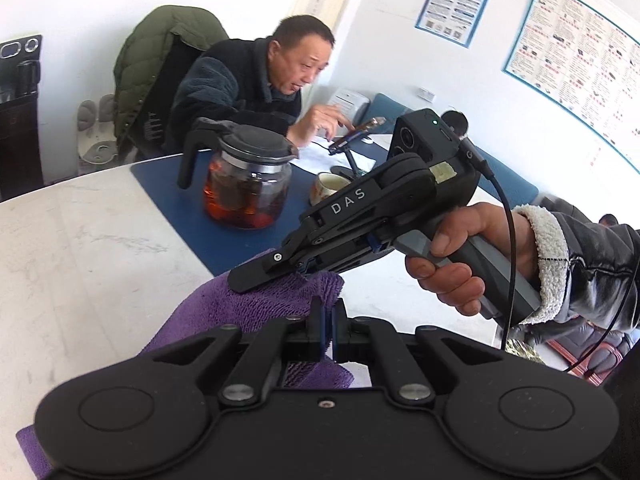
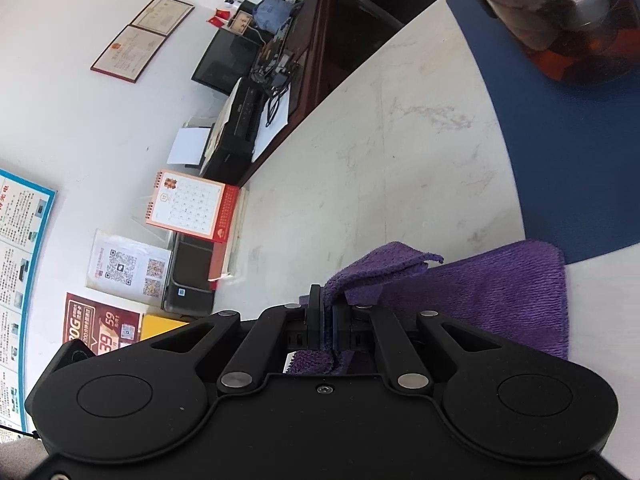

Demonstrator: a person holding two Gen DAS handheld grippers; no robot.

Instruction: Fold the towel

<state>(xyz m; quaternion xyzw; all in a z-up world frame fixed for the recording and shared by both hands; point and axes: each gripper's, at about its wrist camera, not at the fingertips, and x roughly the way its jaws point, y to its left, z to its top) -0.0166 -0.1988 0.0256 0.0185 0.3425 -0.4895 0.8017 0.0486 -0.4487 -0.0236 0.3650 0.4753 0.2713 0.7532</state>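
In the left wrist view, a white marble-look tabletop (image 1: 80,248) fills the left of the frame. Toward the centre stands a glass teapot with a black lid and red-brown tea (image 1: 244,184), resting on a dark blue mat (image 1: 192,216). At lower centre the purple terry towel (image 1: 256,300) is bunched up. The left gripper (image 1: 329,334) is clenched on a fold of it, its blue pads pressed together with cloth between them. Just above, the right gripper (image 1: 298,270) also bites the cloth, held by a hand (image 1: 448,264) in a fleece-cuffed sleeve at the right. A person sits at the far side of the table with a phone.

In the right wrist view, the right gripper's jaws are likewise closed on the towel at lower centre, with one corner flap raised. The rest of the towel lies flat on the tabletop to the right, its far edge overlapping the blue mat.

The step in hand appears to be carrying a pinched edge over for a fold. The next move likely calls for both grippers to travel together, keeping the edge taut and level. They should then lay it square onto the flat part before letting go, staying clear of the teapot.
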